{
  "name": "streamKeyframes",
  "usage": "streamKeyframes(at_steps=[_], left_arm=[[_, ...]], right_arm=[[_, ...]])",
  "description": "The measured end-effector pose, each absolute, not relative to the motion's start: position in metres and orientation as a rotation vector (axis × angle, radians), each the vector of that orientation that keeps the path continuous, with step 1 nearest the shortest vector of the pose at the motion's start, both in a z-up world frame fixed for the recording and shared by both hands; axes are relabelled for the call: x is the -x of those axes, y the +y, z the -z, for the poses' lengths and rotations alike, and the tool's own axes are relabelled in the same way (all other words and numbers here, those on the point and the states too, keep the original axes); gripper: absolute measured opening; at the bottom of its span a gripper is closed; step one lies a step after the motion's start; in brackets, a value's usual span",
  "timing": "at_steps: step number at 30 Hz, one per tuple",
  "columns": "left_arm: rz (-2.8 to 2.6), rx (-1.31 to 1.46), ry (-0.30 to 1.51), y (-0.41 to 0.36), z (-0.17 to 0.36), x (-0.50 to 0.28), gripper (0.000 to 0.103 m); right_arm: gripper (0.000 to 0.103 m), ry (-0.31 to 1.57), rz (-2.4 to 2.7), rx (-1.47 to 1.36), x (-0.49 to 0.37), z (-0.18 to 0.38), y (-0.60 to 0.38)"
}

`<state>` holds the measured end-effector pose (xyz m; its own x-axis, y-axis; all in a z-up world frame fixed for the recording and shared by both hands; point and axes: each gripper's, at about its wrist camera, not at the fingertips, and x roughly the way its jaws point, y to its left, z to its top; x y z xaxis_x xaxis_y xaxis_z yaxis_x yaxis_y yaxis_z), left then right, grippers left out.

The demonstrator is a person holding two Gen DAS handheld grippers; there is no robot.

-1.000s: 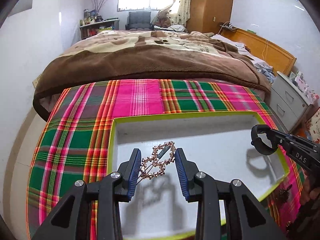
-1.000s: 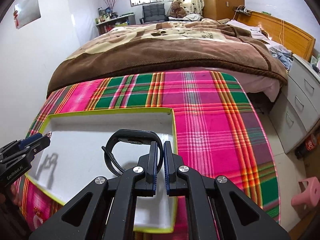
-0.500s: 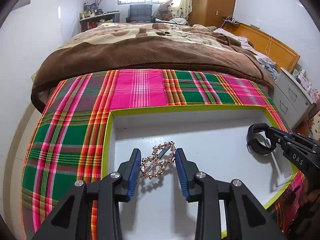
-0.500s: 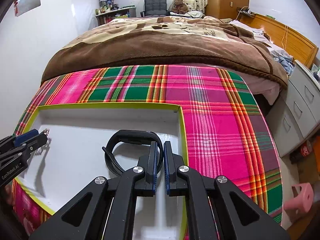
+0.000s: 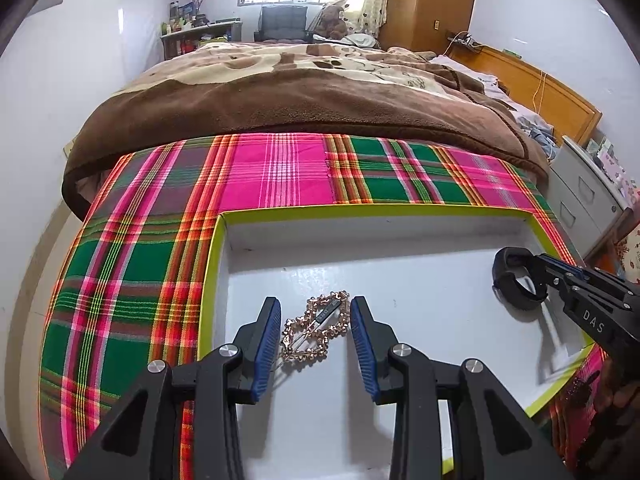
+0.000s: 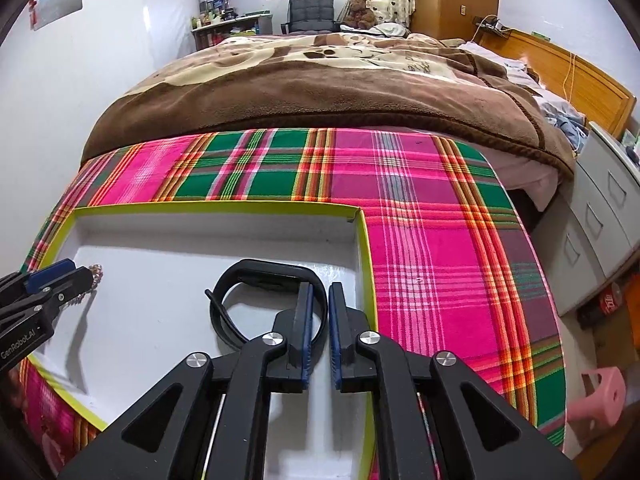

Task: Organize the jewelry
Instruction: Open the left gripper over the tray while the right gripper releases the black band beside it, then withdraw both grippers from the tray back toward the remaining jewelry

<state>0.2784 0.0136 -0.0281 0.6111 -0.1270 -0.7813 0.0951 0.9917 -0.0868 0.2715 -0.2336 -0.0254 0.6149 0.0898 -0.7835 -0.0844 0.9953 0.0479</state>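
Observation:
A gold rhinestone hair clip [image 5: 316, 330] is held between the blue pads of my left gripper [image 5: 314, 320], just above the floor of a white tray with a yellow-green rim [image 5: 360, 210]. The clip's tip also shows in the right wrist view [image 6: 94, 272]. My right gripper [image 6: 318, 312] is shut on a black wristband [image 6: 264, 276], over the tray's right part [image 6: 360, 240]. The wristband also shows in the left wrist view [image 5: 516, 284], at the tip of the right gripper.
The tray sits on a pink, green and orange plaid cloth [image 5: 160, 240] on a table. A bed with a brown blanket [image 5: 300, 92] stands behind. Grey drawers [image 6: 600, 216] and a pink stool [image 6: 600, 396] are at the right. A dark ornament [image 5: 580, 388] lies on the cloth by the tray's right corner.
Both grippers have come lower and nearer the tray floor, each still holding its item. The shadows under them have shrunk.

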Motion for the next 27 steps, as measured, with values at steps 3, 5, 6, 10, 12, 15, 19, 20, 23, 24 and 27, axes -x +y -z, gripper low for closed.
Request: streamKeyframes(at_steps=[3, 5, 6, 10, 12, 15, 19, 20, 23, 24, 27], left_arm=[[0.130, 0.036, 0.884, 0.012, 0.022, -0.273, 0.038], [0.132, 0.035, 0.879, 0.011, 0.018, -0.269, 0.042], [0.134, 0.034, 0.876, 0.011, 0.016, -0.267, 0.042], [0.139, 0.030, 0.855, 0.008, 0.006, -0.254, 0.042], [0.140, 0.031, 0.848, 0.006, 0.001, -0.247, 0.042], [0.141, 0.033, 0.829, 0.004, -0.007, -0.231, 0.042], [0.150, 0.027, 0.793, 0.000, -0.018, -0.205, 0.042], [0.155, 0.024, 0.786, -0.001, -0.020, -0.200, 0.042], [0.156, 0.015, 0.764, -0.003, -0.028, -0.179, 0.042], [0.158, 0.014, 0.758, -0.003, -0.029, -0.174, 0.042], [0.161, 0.023, 0.748, -0.003, -0.032, -0.154, 0.042]], right_arm=[[0.016, 0.894, -0.112, -0.020, -0.268, 0.022, -0.235], [0.016, 0.888, -0.118, -0.020, -0.265, 0.020, -0.235], [0.017, 0.886, -0.120, -0.022, -0.265, 0.019, -0.235], [0.018, 0.867, -0.131, -0.031, -0.257, 0.011, -0.235], [0.019, 0.857, -0.141, -0.034, -0.251, 0.007, -0.235], [0.028, 0.837, -0.157, -0.046, -0.237, -0.001, -0.235], [0.033, 0.809, -0.174, -0.051, -0.220, -0.010, -0.235], [0.033, 0.800, -0.177, -0.050, -0.214, -0.013, -0.235], [0.034, 0.789, -0.187, -0.063, -0.199, -0.018, -0.236], [0.034, 0.785, -0.190, -0.066, -0.194, -0.019, -0.236], [0.034, 0.779, -0.198, -0.070, -0.180, -0.020, -0.237]])
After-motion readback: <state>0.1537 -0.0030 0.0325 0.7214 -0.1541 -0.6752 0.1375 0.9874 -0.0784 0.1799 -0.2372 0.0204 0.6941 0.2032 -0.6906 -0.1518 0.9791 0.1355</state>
